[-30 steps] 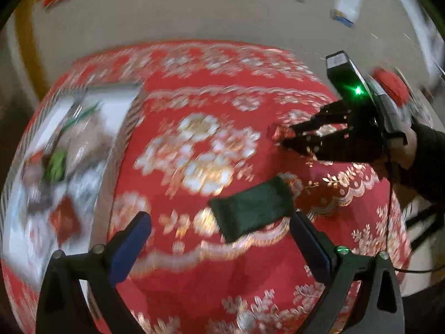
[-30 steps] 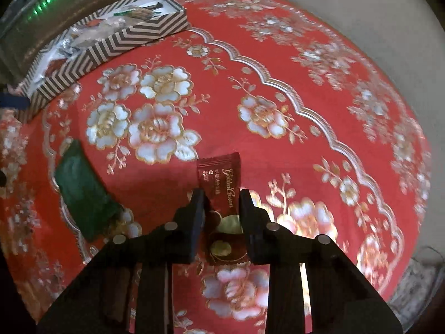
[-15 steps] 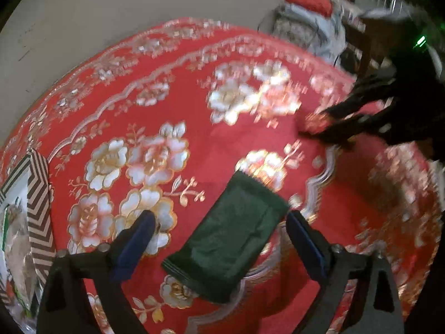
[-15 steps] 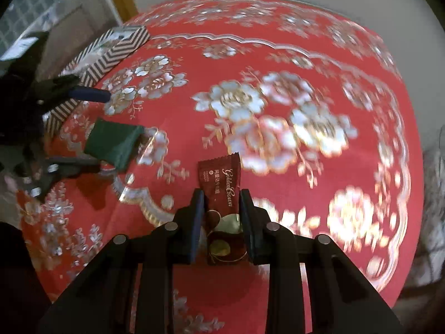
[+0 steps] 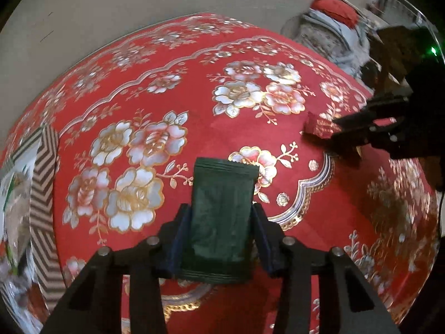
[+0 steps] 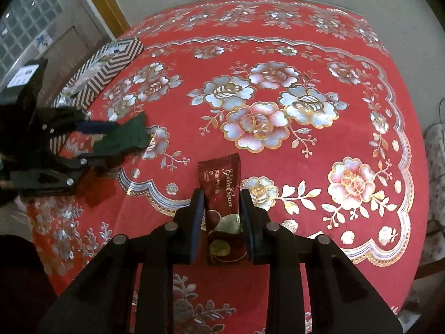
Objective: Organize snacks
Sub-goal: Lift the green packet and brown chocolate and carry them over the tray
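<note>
My left gripper is shut on a dark green snack packet, just above the red flowered tablecloth. It also shows at the left of the right wrist view, with the green packet in its jaws. My right gripper is shut on a dark red Golden Crown candy bar. It appears at the right of the left wrist view, holding the red bar. A zigzag-patterned box with several snacks sits at the table's left edge.
The round table wears a red cloth with silver and gold flowers. The zigzag box lies at the far left in the right wrist view. A chair with a red cushion stands beyond the table. Grey floor surrounds it.
My left gripper has closed on the green packet, which lay loose between its open fingers before. My right gripper keeps its hold on the red bar and has swung round.
</note>
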### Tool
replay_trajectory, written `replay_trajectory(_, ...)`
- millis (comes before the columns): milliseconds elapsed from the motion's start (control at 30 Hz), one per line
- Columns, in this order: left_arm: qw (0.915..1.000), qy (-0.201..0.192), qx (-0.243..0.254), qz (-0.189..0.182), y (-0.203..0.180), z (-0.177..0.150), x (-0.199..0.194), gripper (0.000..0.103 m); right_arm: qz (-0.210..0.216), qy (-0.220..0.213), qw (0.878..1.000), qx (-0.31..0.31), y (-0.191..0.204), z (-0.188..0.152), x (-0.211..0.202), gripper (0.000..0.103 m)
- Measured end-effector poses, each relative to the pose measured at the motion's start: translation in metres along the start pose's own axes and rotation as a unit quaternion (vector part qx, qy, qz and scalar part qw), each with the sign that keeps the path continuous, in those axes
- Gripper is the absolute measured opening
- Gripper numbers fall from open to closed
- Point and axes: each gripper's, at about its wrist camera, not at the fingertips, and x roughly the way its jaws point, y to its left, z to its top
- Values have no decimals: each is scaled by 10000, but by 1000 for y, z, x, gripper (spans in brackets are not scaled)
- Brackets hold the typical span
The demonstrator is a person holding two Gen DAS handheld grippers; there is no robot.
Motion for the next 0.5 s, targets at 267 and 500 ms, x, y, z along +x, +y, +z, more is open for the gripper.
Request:
replay_trajectory(267,9966,-249,-774,91,5,-6,-14,46,256,-212,9991,275,0,-3,-7,25)
replay_trajectory(500,9924,-203,-1191,227,10,-12,-15,46,375,-326,9980,394,1,-5,-12,25)
